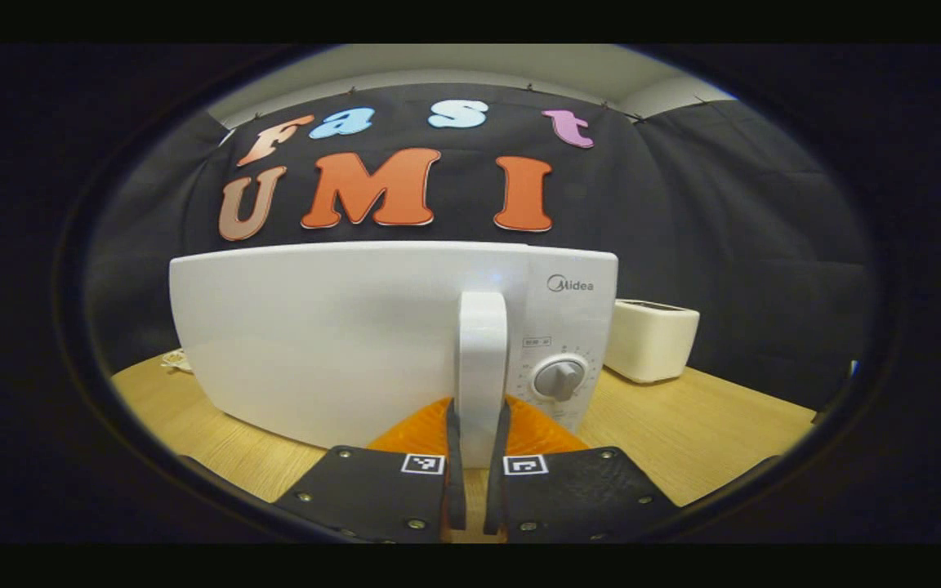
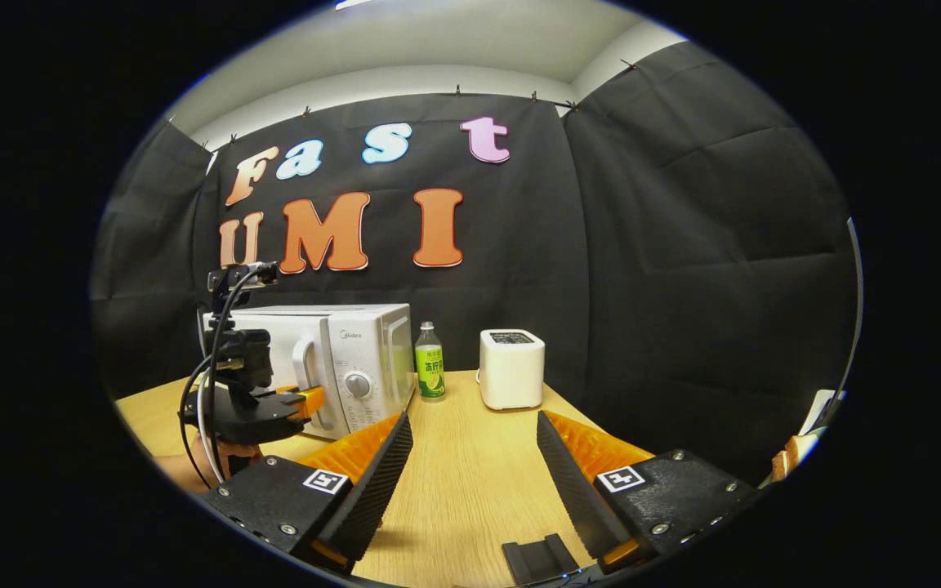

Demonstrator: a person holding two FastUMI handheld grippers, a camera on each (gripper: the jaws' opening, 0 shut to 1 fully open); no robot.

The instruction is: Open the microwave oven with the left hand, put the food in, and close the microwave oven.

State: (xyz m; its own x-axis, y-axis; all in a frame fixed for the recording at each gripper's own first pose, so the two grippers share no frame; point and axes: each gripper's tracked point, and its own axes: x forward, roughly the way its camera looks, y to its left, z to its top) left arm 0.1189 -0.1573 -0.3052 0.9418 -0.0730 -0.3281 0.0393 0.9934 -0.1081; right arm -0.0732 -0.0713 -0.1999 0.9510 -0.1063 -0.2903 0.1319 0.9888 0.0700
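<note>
The white microwave [image 1: 340, 343] stands close in front in the left gripper view, its door looking closed. My left gripper [image 1: 479, 408] is shut on the upright white door handle [image 1: 483, 343], one finger on each side. In the right gripper view the microwave [image 2: 356, 351] sits at the left of the wooden table, and the left gripper [image 2: 287, 402] shows against its handle [image 2: 303, 367]. My right gripper [image 2: 472, 420] hovers open over the table with nothing between its fingers. A light-brown item [image 2: 797, 453] peeks in at the far right edge; I cannot tell what it is.
A green-labelled bottle [image 2: 430, 363] stands right of the microwave and a white toaster [image 2: 511, 369] beyond it, also the toaster [image 1: 652, 339]. A small black object [image 2: 544, 559] lies at the table's near edge. A wooden table [image 2: 470, 490] stretches between the right fingers.
</note>
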